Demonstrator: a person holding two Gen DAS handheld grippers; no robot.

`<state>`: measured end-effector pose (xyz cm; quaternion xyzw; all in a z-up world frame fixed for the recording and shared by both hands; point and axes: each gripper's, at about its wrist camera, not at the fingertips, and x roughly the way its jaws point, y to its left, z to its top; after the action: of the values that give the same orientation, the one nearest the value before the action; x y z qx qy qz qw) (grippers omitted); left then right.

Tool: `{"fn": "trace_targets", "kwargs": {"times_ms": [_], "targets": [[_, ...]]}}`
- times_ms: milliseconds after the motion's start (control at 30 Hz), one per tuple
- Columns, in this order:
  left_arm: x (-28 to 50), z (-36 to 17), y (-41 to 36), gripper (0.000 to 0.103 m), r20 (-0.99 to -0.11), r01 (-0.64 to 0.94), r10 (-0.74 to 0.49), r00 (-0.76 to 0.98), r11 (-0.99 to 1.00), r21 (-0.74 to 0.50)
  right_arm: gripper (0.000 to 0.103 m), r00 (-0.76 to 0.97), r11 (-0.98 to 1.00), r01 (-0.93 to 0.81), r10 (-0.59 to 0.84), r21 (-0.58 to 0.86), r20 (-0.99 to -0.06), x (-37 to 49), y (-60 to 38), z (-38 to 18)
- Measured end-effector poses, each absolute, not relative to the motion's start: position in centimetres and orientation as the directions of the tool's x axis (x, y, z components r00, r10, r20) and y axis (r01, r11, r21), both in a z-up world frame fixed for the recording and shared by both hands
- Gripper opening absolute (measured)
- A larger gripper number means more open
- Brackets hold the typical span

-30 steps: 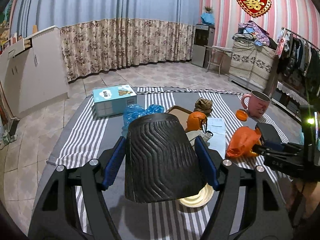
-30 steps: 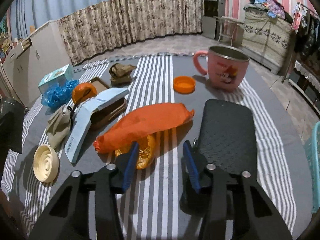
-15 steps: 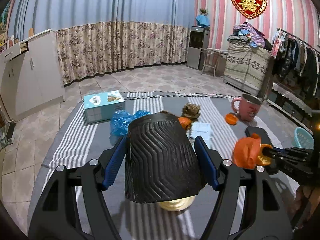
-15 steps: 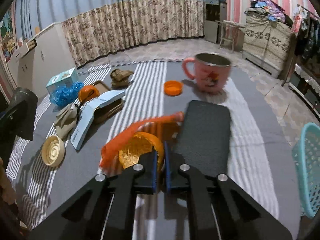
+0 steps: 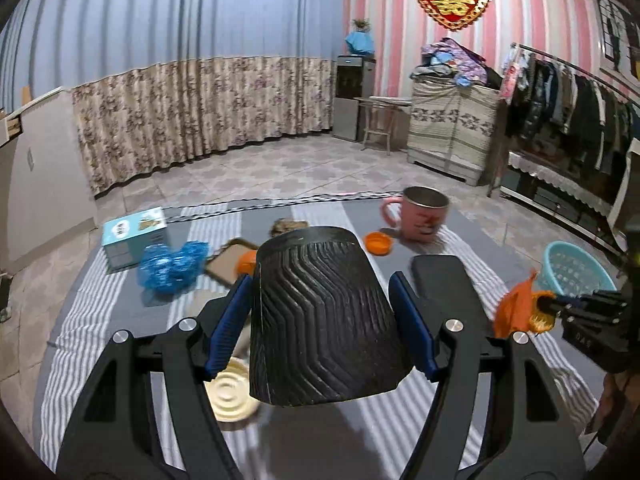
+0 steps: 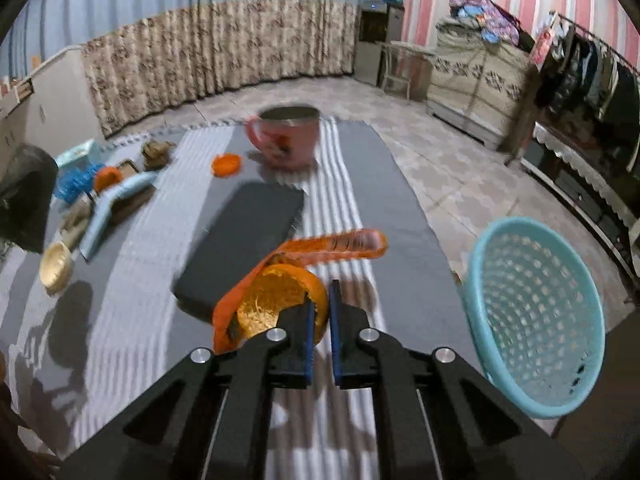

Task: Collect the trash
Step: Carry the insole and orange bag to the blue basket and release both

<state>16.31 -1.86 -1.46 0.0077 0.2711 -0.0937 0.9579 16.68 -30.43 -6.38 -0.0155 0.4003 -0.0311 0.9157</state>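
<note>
My left gripper (image 5: 320, 285) is shut on a black ribbed cup (image 5: 320, 320), its blue pads pressed on both sides; the cup hides the table's middle. The same cup (image 6: 24, 196) shows at the left edge of the right wrist view. My right gripper (image 6: 320, 300) is shut on an orange peel (image 6: 276, 300) with a strip of orange wrapper (image 6: 332, 245) trailing from it, held above the striped tablecloth (image 6: 132, 312). A light blue basket (image 6: 536, 320) stands just right of it, off the table's edge. In the left wrist view the orange trash (image 5: 516, 312) hangs before the basket (image 5: 572, 268).
On the table are a flat black slab (image 6: 244, 236), a pink mug (image 6: 284, 136), an orange lid (image 6: 226, 164), a cream round lid (image 6: 56, 266), crumpled blue plastic (image 5: 172, 268), a teal box (image 5: 134, 236) and a brown tray (image 5: 228, 260). Tiled floor surrounds the table.
The right gripper closed on the orange peel and wrapper, lifted them off the cloth and carried them right, close to the basket. The left gripper, still holding the cup, swung right too.
</note>
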Motion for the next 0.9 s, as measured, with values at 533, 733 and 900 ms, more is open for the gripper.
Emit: {"fn": "trace_targets", "kwargs": {"times_ms": [533,733,900], "targets": [[15.0,-0.7,-9.5,0.068,-0.517,0.287,-0.245,0.82,0.958,0.0,0.007,0.704,0.983,0.174,-0.08,0.062,-0.705,12.6,-38.3,-7.2],[14.6,0.0,-13.0,0.068,-0.499,0.341,-0.298,0.814,0.94,-0.006,0.007,0.759,0.971,0.211,-0.092,0.111,-0.644,10.3,-41.0,-5.2],[14.2,0.6,-16.4,0.068,-0.488,0.4,-0.358,0.796,0.916,-0.02,0.007,0.797,0.958,0.259,-0.139,0.123,-0.588,8.0,-44.1,-2.9]]}}
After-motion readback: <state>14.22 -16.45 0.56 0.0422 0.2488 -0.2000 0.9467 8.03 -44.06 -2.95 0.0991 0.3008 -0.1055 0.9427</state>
